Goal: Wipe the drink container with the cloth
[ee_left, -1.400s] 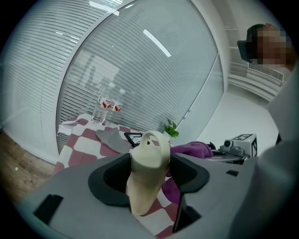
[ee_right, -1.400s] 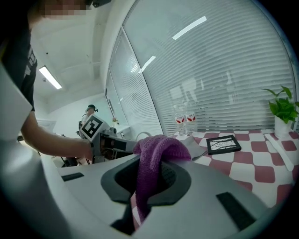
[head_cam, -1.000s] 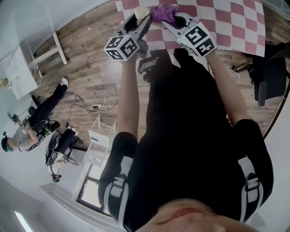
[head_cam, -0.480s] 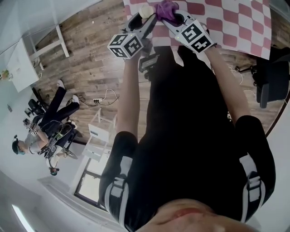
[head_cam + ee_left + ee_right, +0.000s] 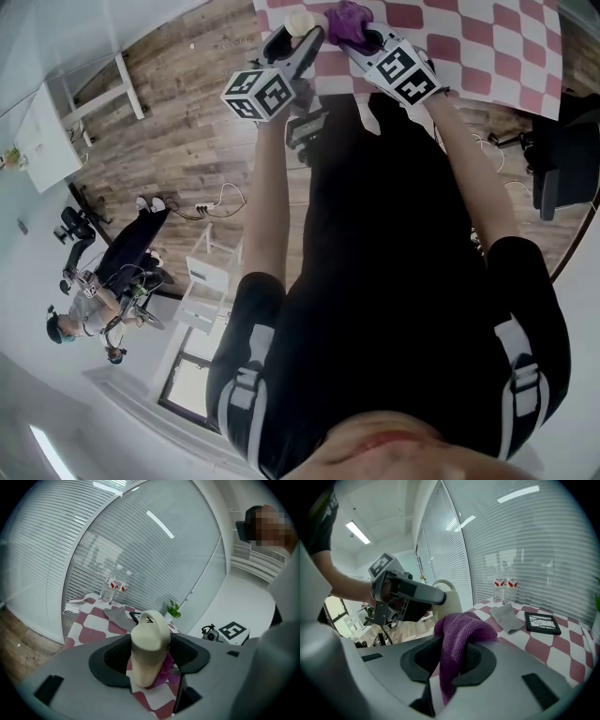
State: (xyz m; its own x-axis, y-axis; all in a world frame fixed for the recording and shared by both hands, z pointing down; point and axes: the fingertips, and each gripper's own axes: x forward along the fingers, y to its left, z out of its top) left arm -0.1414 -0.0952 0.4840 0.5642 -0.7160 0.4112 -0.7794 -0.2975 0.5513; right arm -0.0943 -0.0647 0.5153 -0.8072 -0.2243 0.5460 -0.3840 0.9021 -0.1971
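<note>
Drink container [image 5: 149, 639] (dark lid mark) in left gripper [image 5: 150, 662]; right gripper [image 5: 452, 663] pinches cloth [image 5: 461, 629].

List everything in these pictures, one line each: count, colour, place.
drink container: one, cream, between the left gripper's jaws
purple cloth: one, purple, in the right gripper's jaws, beside the container
tablecloth: one, red-and-white checked, on the table
grey cloth: one, grey, lying on the tablecloth
water bottles: two, clear with red labels, table's far end by the blinds
frame: one, black, flat on the tablecloth
plant: one, green, by the table's far corner
left gripper: one, grey, shut on the drink container
right gripper: one, grey, shut on the purple cloth, jaws just eased open slightly
</note>
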